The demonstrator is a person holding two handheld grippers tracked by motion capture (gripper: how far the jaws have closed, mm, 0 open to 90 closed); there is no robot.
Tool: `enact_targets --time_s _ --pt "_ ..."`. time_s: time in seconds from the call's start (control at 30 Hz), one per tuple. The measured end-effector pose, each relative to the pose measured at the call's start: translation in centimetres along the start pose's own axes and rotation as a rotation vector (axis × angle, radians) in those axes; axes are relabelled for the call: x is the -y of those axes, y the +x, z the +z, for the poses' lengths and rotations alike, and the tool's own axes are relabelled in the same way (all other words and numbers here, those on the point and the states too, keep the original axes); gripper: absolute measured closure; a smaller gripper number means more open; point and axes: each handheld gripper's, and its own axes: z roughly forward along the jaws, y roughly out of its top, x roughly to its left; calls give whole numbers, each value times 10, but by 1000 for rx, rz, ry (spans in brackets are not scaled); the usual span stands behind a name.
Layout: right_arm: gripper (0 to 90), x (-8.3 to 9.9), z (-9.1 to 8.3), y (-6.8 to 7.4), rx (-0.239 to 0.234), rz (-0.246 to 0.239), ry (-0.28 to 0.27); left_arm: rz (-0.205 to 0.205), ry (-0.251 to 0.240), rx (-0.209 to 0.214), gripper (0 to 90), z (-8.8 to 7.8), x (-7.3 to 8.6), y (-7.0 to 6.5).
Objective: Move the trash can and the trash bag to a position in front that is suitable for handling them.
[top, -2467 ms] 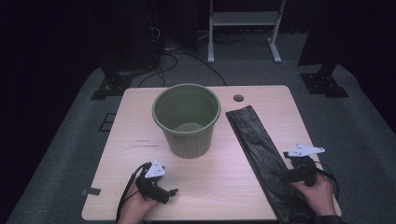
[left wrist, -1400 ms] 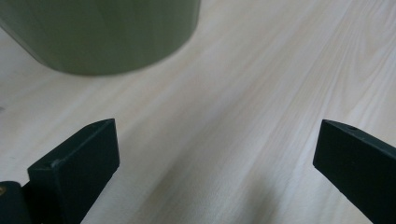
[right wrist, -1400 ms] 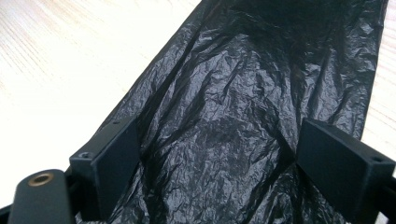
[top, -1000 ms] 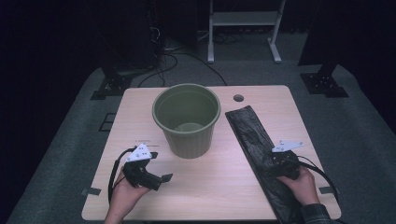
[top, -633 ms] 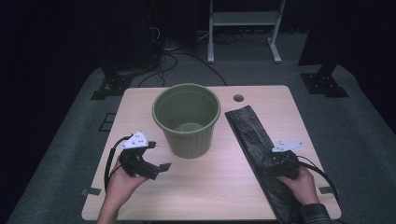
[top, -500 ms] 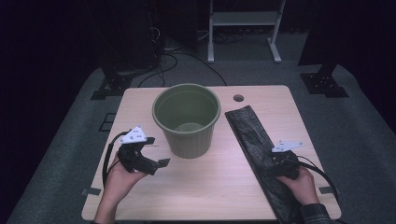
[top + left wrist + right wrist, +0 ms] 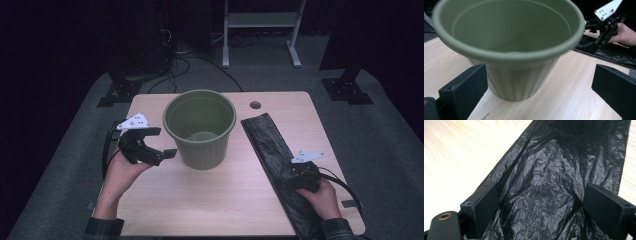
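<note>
An empty olive-green ribbed bucket [image 7: 200,127] stands upright in the middle of the table. My left gripper [image 7: 161,142] hovers just to its left, open and pointing at its side. In the left gripper view the bucket [image 7: 509,45] looms close, just beyond the wide-spread jaws of that gripper [image 7: 539,96]. A flat black plastic bag [image 7: 272,145] lies lengthwise along the table's right side. My right gripper [image 7: 299,174] rests low over its near half. It [image 7: 541,210] stands open, and the crinkled bag [image 7: 554,170] spreads between and beyond the jaws.
The light wooden table [image 7: 235,195] has a round cable hole [image 7: 255,105] at the back. A white shelf frame [image 7: 260,25] and dark stand feet [image 7: 347,90] sit on the floor behind. My right gripper [image 7: 604,23] also appears far off in the left gripper view.
My left gripper has lifted from the table's near left and moved forward to the bucket's left side. The right gripper shifted slightly along the bag, then stayed.
</note>
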Motion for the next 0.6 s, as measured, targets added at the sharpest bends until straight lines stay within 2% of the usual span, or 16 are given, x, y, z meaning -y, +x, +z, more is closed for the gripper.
enact_targets --time_s 0.3,0.43,0.6 --pt "116 0 0 0 1 1 -2 1 -16 -21 0 -3 -33 20" --pt "118 1 0 1 5 5 -5 -4 -12 -26 0 2 -39 29" --pt "117 1 0 1 6 5 -6 -16 -15 -29 0 10 -40 43"
